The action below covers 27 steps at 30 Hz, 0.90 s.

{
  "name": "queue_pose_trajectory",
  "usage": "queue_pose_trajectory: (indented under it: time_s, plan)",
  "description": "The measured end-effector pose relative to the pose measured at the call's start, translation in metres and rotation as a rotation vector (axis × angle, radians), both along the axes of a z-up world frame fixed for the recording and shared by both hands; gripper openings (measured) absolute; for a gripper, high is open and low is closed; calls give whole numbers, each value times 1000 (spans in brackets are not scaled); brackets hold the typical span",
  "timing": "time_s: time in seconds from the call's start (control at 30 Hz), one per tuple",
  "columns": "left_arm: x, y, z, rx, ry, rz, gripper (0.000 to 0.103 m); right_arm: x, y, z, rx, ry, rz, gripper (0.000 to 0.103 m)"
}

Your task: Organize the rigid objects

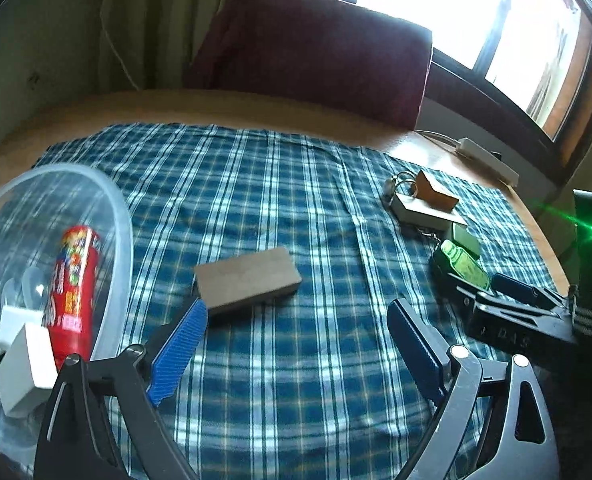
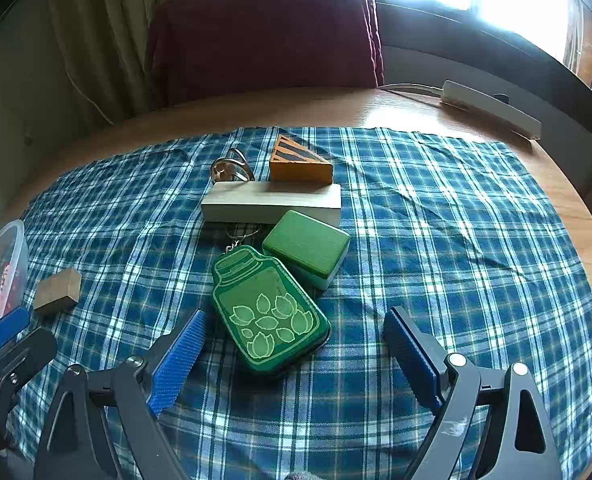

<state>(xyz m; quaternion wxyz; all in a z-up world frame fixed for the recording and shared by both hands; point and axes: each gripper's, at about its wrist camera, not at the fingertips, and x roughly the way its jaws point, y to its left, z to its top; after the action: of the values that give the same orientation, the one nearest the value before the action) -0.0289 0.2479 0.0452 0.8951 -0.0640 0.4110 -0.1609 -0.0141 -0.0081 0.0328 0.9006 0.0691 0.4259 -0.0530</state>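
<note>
Keychain (image 2: pixel 269 310) between right gripper (image 2: pixel 296 354) fingers

Blue plaid cloth (image 2: pixel 436 240), green tin (image 2: pixel 269 312)

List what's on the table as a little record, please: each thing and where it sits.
surface: plaid cloth on wooden table
bowl: left edge, holds red can
tan block: just ahead of left hand-held gripper
green jar tag: ahead of right hand-held gripper
green block: beside tag
both grippers: open, holding nothing
</note>
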Motion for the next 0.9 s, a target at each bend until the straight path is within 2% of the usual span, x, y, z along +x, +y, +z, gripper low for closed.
queue_pose_trajectory:
  time_s: [0.2,0.47,0.6,0.9]
  plan:
    - [-5,1,-2,25,-3,0,92,-1,-1,0,-2,0,-4,93]
    - [8,-4,-3,52,25,8,92,-1,-1,-1,1,0,-7,93]
    - [18,-15,-5,142,48,51,92,-3,-2,0,6,0,-14,93]
    - [39,-17,-12,217,98,121,91,-3,-3,2,6,4,-26,93]
